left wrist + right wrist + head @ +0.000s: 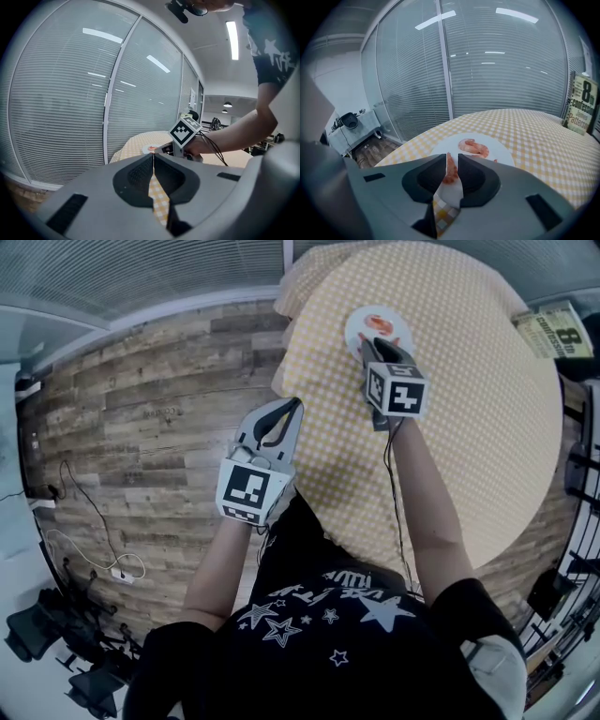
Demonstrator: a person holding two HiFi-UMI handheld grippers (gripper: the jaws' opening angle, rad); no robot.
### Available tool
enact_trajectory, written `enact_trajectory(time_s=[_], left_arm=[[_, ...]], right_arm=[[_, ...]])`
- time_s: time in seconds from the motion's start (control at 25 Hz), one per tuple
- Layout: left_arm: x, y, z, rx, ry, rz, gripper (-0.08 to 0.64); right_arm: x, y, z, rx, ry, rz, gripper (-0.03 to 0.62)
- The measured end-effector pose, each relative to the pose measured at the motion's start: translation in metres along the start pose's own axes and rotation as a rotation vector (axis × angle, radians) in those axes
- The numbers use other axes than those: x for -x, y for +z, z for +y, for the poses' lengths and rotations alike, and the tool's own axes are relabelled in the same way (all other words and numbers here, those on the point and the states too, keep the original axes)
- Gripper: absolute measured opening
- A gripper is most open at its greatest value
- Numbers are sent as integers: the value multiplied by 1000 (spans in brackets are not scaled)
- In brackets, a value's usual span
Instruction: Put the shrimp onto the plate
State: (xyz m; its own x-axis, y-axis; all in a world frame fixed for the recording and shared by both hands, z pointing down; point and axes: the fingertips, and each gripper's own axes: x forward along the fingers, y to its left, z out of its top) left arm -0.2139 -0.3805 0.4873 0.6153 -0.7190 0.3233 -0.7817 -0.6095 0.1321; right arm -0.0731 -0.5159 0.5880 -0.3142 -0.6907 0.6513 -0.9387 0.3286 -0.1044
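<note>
A white plate (359,331) lies at the far side of a round table with a yellow checked cloth (469,427). One orange shrimp (377,324) rests on it, seen in the right gripper view as a curled shrimp (474,147) on the plate (502,151). My right gripper (367,341) hangs over the plate's near rim, its jaws (451,157) shut on a second shrimp (450,172) held just above the plate. My left gripper (296,404) floats off the table's left edge, shut (153,157) and empty.
A book (548,329) stands at the table's far right edge, the same book (580,108) showing beside glass walls with blinds. Wooden floor (141,427) spreads to the left, with cables (89,559) and chair bases (37,629) near the wall.
</note>
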Motion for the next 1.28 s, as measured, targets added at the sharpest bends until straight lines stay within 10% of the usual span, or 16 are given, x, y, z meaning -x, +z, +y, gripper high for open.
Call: enact_trajectory(time_s=[1.28], left_arm=[[65,37,-107,-55,75,-85,12]], right_arm=[[200,-8,25,-48,205,-205,58]])
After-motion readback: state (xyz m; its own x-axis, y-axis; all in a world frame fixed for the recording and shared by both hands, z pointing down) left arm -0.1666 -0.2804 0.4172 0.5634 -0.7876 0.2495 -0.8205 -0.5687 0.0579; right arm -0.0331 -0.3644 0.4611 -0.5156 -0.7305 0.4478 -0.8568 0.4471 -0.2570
